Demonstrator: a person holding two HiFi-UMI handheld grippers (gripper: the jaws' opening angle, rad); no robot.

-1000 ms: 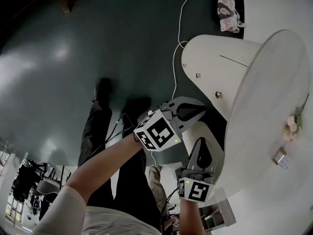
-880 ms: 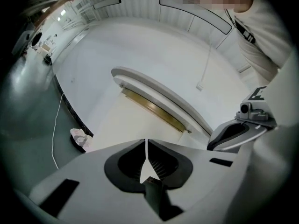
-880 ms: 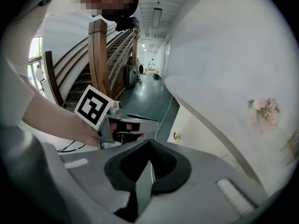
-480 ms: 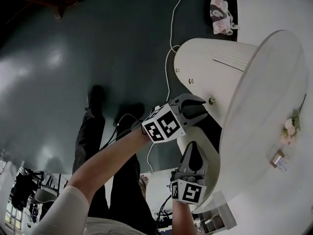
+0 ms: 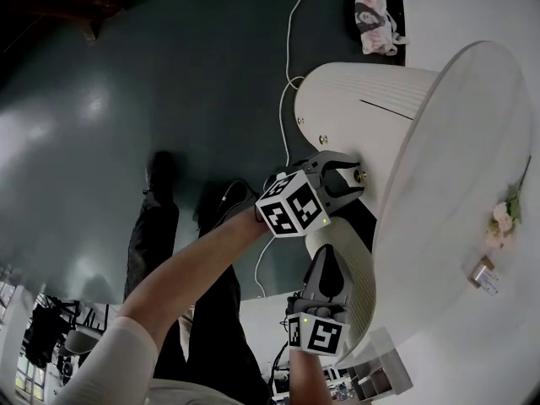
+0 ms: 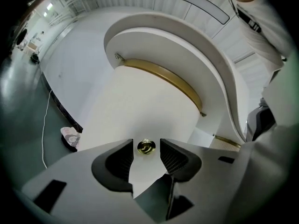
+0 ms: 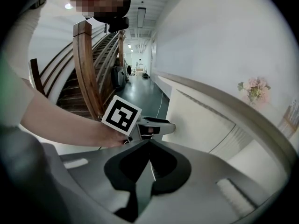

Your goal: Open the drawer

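cable [image 5: 287, 57]: white lead trailing over the dark floor off the cabinet's left side, well apart from the action, not in the way

right claw [image 5: 325, 258]: jaws pressed together with nothing in them, parked near the cabinet's side below the other claw, looks idle to me

left claw [image 5: 344, 175]: jaws have just been opening and now stand wide, one each side of the knob. The left gripper view shows a gap on both sides, so nothing is gripped yet

knob [image 6: 146, 146]: small brass one on the drawer's curved front, just under the rim of the cabinet top, sitting right between the left claw's pads

drawer [image 6: 140, 106]: looks flush with the cabinet body, so I'd say the pull hasn't started, we're at the lining-up-on-the-handle step

next move: I reckon close square on the knob so it doesn't pop out of the pads, then pull straight out along the drawer's run, not sideways round the curve

cabinet top [image 5: 456, 184]: round white slab, with a little sprig of flowers [image 5: 504, 213] by its right edge

hard to see: the drawer's seams near the knob don't show, so I can't tell how tall it is. In the head view a jaw partly covers the knob, and how far in past the pad tips it sits is tough to judge
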